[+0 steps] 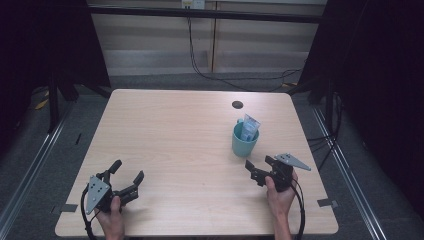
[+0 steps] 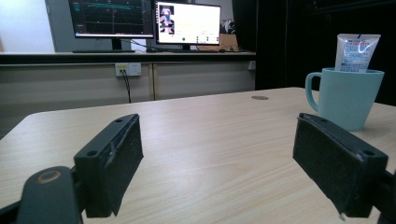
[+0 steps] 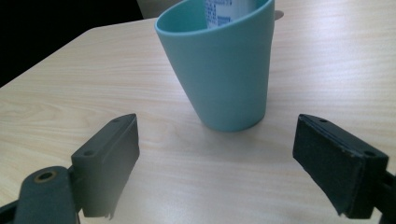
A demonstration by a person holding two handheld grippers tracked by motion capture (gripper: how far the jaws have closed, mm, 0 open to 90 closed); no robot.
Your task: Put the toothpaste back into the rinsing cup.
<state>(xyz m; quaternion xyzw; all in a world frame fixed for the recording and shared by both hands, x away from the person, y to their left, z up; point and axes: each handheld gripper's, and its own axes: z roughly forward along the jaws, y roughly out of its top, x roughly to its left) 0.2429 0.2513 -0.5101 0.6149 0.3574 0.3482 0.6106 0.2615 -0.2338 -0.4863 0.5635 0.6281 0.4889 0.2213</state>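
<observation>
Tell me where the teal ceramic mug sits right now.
The teal ceramic mug stands right of centre on the wooden table in the high view, just beyond the open right gripper.

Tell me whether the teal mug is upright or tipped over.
Upright. The mug stands on its base on the table, rim up, with a tube sticking out of its top.

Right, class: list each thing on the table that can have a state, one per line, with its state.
Mug: upright on the table, holding a tube.
Tube: standing in the mug, crimped end up.
Left gripper: open, holding nothing.
Right gripper: open, facing the mug, not touching it.
</observation>
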